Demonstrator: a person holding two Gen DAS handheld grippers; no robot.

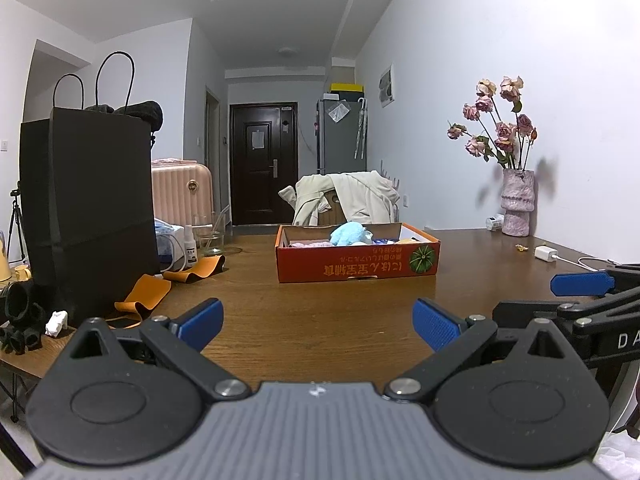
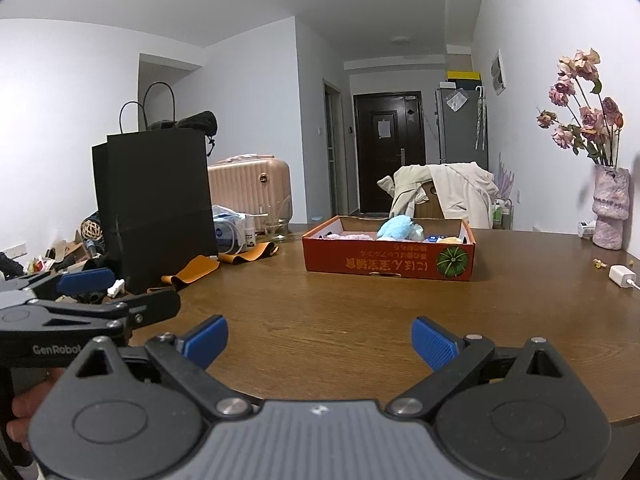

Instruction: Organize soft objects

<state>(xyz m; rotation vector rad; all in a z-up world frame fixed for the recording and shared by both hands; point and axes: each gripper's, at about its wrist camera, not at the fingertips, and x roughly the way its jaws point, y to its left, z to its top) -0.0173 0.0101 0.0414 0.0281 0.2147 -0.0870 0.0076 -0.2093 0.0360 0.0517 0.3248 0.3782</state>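
Both my grippers — left gripper [image 1: 318,326], right gripper [image 2: 320,344] — gape empty; mid-frame, the fluffy light-blue plush toy [image 1: 347,234] in the red cardboard box [image 1: 356,268] looks light and squashy — I'd pinch its bulging middle.

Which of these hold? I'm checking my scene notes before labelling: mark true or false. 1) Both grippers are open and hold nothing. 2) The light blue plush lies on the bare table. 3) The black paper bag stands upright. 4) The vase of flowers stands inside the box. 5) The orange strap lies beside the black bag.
1) True: the left gripper and right gripper are open, empty.
2) False: the light blue plush sits in the orange cardboard box.
3) True: black paper bag.
4) False: the vase stands on the table, by the wall.
5) True: orange strap.
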